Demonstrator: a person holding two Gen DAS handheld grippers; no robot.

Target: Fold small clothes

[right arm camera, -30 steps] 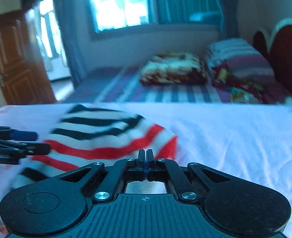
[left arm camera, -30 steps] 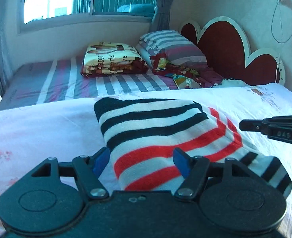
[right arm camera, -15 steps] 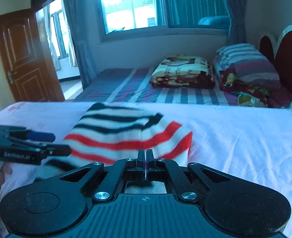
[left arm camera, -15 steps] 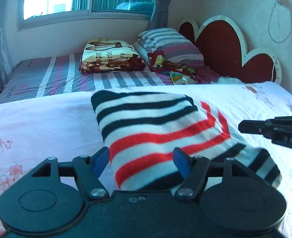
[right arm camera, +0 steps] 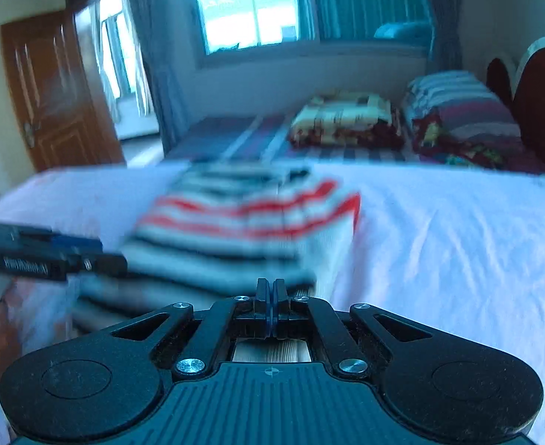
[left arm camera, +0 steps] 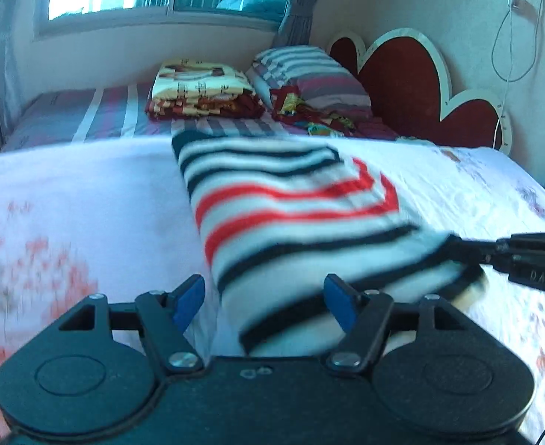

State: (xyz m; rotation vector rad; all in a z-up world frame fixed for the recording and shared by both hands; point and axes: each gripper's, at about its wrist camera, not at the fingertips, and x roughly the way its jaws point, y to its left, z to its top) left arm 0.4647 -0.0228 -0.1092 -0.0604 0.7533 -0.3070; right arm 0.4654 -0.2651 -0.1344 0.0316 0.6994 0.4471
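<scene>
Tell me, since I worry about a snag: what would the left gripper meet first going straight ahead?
Probably the striped sweater; its near end already lies between the left gripper fingers.

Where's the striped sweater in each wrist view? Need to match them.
Left wrist: striped sweater runs from centre to lower right, its near end between the left claw's blue pads.
Right wrist: striped sweater, blurred, left of centre, just beyond the shut right claw.
Shared landmark: folded patterned blanket on the far striped bed.
</scene>
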